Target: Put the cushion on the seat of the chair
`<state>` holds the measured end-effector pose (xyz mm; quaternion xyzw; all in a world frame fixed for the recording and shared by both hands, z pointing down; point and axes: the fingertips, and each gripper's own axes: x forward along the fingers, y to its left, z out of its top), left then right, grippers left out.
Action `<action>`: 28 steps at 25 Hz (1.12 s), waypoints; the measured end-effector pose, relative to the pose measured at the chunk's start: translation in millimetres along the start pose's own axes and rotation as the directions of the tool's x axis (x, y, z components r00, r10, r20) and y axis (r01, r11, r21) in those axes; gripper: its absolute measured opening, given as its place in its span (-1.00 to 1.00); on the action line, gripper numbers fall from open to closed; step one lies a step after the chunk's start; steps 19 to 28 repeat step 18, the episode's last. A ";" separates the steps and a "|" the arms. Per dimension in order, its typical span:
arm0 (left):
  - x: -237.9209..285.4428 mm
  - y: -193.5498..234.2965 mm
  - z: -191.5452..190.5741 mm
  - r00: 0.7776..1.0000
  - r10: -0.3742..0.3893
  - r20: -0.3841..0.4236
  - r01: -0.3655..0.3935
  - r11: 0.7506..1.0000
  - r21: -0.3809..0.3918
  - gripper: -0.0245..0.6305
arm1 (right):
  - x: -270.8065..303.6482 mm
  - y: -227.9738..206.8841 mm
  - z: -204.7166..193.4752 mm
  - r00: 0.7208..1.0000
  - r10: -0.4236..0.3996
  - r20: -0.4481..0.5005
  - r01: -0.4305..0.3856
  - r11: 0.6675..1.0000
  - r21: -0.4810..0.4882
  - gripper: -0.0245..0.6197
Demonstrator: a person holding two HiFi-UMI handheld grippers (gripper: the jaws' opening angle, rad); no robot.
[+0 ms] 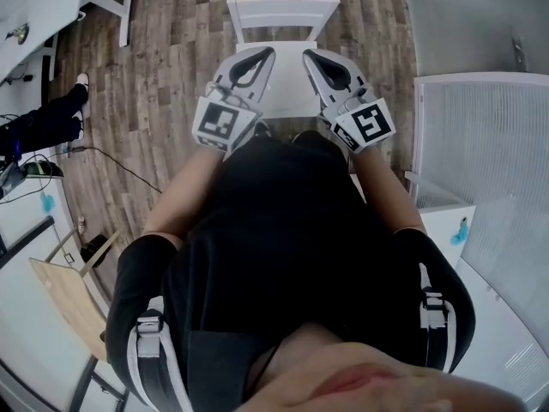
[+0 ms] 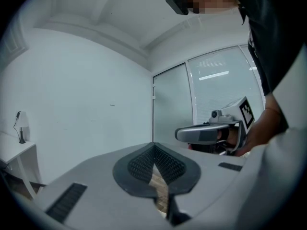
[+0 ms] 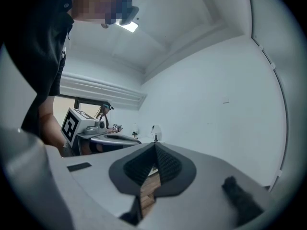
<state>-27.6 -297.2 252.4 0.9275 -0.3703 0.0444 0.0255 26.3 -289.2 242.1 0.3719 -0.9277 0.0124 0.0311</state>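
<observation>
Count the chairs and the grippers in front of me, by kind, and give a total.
White chair: 1
Grippers: 2, the left gripper and the right gripper, both shut with nothing between the jaws
Total: 3

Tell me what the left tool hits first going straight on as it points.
Probably the white wall. The left tool, shut and empty, shows only that wall ahead; the chair seems to lie below its line, though depth is unclear.
</observation>
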 end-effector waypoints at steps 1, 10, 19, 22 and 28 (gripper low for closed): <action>-0.4 -0.1 -0.6 1.000 0.001 0.003 -0.001 1.000 0.002 -0.89 | -0.8 0.1 0.1 1.000 0.000 0.004 0.000 1.000 0.000 -0.88; 1.7 -2.7 3.1 1.000 0.010 0.020 -0.010 1.000 0.013 -0.89 | -7.8 -7.8 2.3 1.000 -0.007 0.018 0.007 1.000 -0.003 -0.88; 4.6 -7.9 9.1 0.999 0.023 0.044 -0.025 0.998 0.062 -0.89 | -10.5 -12.9 2.7 1.000 -0.012 0.016 0.013 1.000 -0.006 -0.88; 4.6 -7.9 9.1 0.999 0.023 0.044 -0.025 0.998 0.062 -0.89 | -10.5 -12.9 2.7 1.000 -0.012 0.016 0.013 1.000 -0.006 -0.88; 4.6 -7.9 9.1 0.999 0.023 0.044 -0.025 0.998 0.062 -0.89 | -10.5 -12.9 2.7 1.000 -0.012 0.016 0.013 1.000 -0.006 -0.88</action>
